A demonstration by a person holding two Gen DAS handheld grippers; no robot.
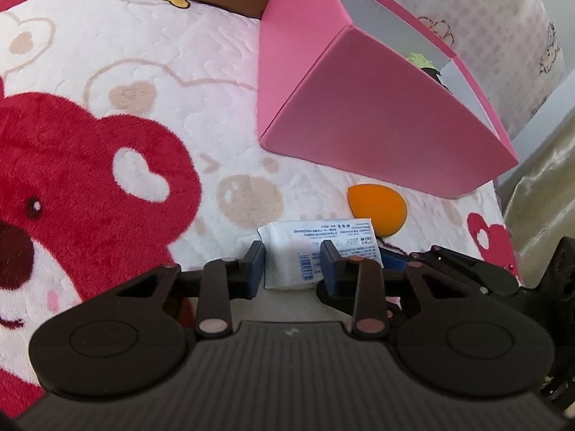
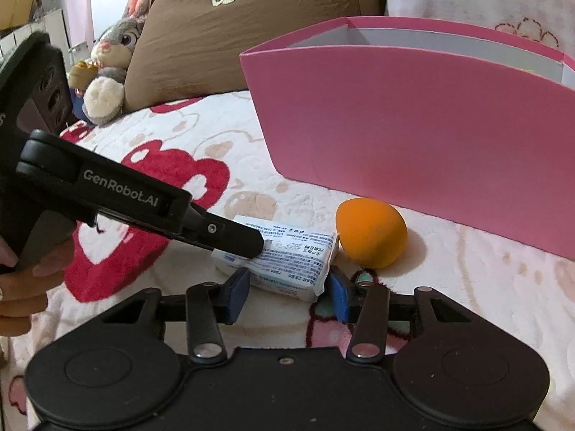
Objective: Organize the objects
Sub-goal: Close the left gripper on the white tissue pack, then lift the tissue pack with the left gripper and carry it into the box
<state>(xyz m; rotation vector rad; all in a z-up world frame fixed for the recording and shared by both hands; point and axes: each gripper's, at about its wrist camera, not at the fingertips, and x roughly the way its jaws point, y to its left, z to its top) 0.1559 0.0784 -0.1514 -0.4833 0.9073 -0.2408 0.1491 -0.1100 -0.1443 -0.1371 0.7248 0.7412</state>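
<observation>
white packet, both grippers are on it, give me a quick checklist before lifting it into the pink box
1. Left gripper closed on the white packet: ok, the pads press its sides.
2. Right gripper gripping the packet too: cannot tell, the pads flank its near end, contact unclear.
3. Packet free of the orange sponge: ok, the sponge lies beside it, a small gap showing.
4. Pink box open on top: ok, no lid on it.
5. Room inside the box: cannot tell, only a green item shows at the rim.
</observation>
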